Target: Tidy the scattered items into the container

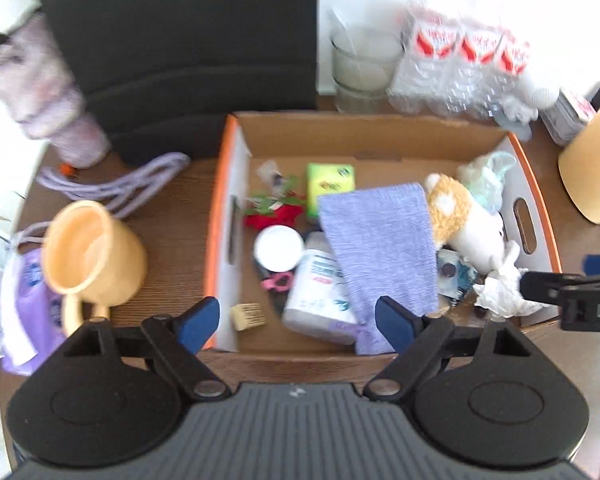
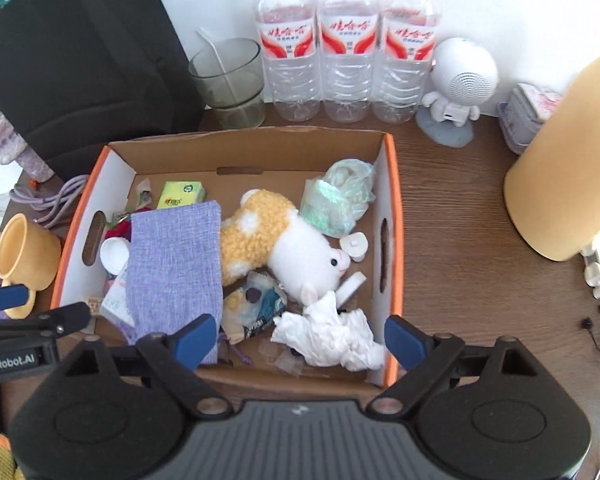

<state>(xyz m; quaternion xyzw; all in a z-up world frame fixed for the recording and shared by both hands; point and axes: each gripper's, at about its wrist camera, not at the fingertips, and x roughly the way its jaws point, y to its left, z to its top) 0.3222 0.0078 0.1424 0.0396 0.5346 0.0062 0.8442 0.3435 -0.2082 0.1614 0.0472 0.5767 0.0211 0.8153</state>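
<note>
Both claws are hanging released above the near edge of the cardboard box, the left claw and the right claw each gripping nothing. Inside the box, a purple cloth is lying beside a plush toy and crumpled tissue. A yellow mug is sitting on the table, left of the box.

"GenRobot.AI" stands in white letters on the black body of the left gripper, seen from the right wrist. The three water bottles carry red-and-white labels with red Chinese characters, too small to read surely
</note>
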